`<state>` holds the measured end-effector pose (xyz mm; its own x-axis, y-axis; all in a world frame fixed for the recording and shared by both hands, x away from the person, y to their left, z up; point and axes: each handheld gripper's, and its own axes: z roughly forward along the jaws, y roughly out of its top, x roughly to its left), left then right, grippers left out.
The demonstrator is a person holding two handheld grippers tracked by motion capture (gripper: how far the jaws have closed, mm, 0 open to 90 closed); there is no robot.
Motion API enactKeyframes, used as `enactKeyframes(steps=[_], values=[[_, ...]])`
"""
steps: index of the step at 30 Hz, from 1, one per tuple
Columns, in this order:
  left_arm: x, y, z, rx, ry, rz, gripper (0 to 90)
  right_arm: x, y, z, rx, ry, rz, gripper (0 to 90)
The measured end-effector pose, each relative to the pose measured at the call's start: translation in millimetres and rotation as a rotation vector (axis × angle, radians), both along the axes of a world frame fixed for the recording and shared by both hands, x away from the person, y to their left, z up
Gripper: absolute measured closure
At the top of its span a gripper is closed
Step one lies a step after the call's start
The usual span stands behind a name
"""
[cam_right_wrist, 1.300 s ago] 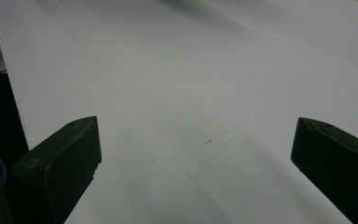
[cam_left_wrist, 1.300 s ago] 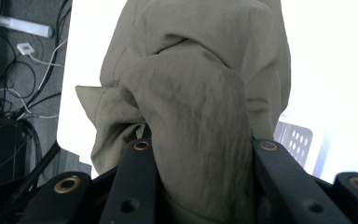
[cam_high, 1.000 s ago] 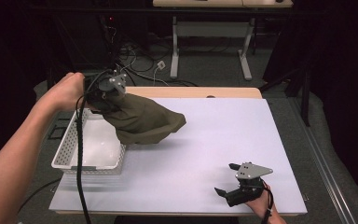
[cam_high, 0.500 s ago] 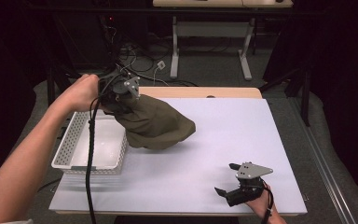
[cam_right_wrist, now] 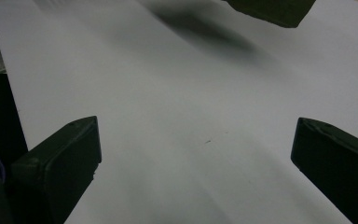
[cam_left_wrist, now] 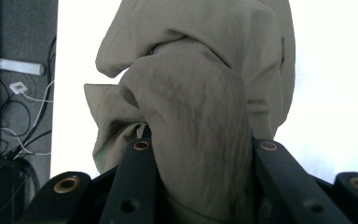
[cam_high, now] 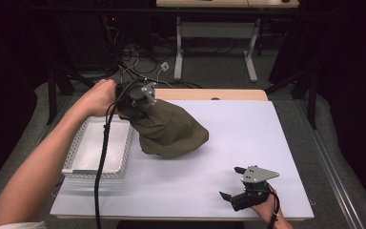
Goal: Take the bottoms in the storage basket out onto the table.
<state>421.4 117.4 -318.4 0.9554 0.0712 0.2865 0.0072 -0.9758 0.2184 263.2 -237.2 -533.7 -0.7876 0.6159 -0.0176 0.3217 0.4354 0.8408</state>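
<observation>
In the high view the left gripper [cam_high: 138, 102] is clamped on a bunched fold of an olive-green cloth [cam_high: 171, 133] at the far left of the white table [cam_high: 248, 133], just beyond the far right corner of a white perforated basket [cam_high: 78, 167]. The cloth hangs from the jaws and its lower bulk slumps on the table beside the basket. The right gripper [cam_high: 232, 183] rests near the front edge, well apart from the cloth, its jaws spread with nothing between them. In the left gripper view the two black jaws press on either side of a thick twist of the cloth [cam_left_wrist: 200, 121], the rest of it draping away over the bright table top. In the right gripper view the jaws stand wide over bare table [cam_right_wrist: 191, 140], and a corner of the cloth [cam_right_wrist: 270, 9] shows at the top edge. The step in hand looks like carrying the cloth out of the basket onto the table. The next move probably calls for lowering it to open table, then bringing the right gripper across to catch a free edge for spreading.
</observation>
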Motion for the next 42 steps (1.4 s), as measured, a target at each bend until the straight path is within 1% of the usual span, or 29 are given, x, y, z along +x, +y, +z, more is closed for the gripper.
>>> enactKeyframes(steps=[7, 12, 15, 19, 22, 24, 26, 31, 32, 33, 35, 36, 37, 38, 40, 42], values=[[1.6, -13.0, -11.3, 0.001, 0.016, -0.019, 72.8, 0.1, -0.3, 0.1, 0.001, 0.0, -0.002, 1.1], [2.4, -21.7, -20.5, -0.009, 0.023, -0.014, 72.7, 0.0, -0.6, 0.0, 0.004, 0.0, -0.003, 1.1], [3.1, -26.5, -26.4, -0.007, 0.028, -0.013, 72.7, -0.1, -0.7, 0.2, 0.001, 0.001, -0.003, 1.1], [3.7, -31.6, -35.4, -0.018, 0.044, -0.009, 72.6, 0.0, -1.0, 0.2, 0.001, -0.002, -0.004, 1.1], [3.9, -34.9, -41.1, -0.016, 0.051, -0.008, 72.5, 0.2, -1.1, 0.1, 0.001, -0.001, -0.003, 1.1], [4.3, -36.7, -44.3, -0.022, 0.055, -0.003, 72.5, 0.2, -1.0, 0.0, 0.003, -0.001, -0.003, 1.1], [4.6, -38.3, -48.3, -0.038, 0.059, 0.002, 72.4, 0.3, -1.2, 0.0, 0.002, -0.001, -0.003, 1.1], [4.3, -43.6, -57.5, -0.045, 0.063, 0.007, 72.3, 0.3, -1.1, -0.1, 0.002, 0.002, -0.006, 1.2], [4.6, -44.3, -59.1, -0.044, 0.071, 0.005, 72.2, 0.3, -1.1, -0.1, 0.002, 0.002, -0.005, 1.2], [5.1, -45.0, -60.8, -0.048, 0.068, 0.002, 72.2, 0.3, -1.2, -0.1, 0.002, 0.002, -0.006, 1.2], [4.6, -46.3, -64.5, -0.06, 0.072, 0.019, 72.1, 0.5, -1.3, -0.2, 0.001, 0.004, -0.006, 1.2], [4.4, -47.2, -66.2, -0.064, 0.066, 0.017, 72.0, 0.4, -1.3, -0.2, 0.001, 0.004, -0.006, 1.2], [4.0, -48.0, -68.5, -0.07, 0.069, 0.022, 72.0, 0.4, -1.3, -0.2, 0.0, 0.003, -0.006, 1.2], [3.8, -48.7, -70.5, -0.069, 0.073, 0.019, 72.0, 0.4, -1.3, -0.2, 0.001, 0.003, -0.006, 1.2], [3.4, -49.9, -75.5, -0.076, 0.081, 0.033, 71.7, 0.4, -1.3, -0.2, 0.0, 0.005, -0.007, 1.2], [2.7, -50.9, -79.9, -0.078, 0.077, 0.036, 71.6, 0.3, -1.3, -0.1, 0.001, 0.005, -0.008, 1.2]])
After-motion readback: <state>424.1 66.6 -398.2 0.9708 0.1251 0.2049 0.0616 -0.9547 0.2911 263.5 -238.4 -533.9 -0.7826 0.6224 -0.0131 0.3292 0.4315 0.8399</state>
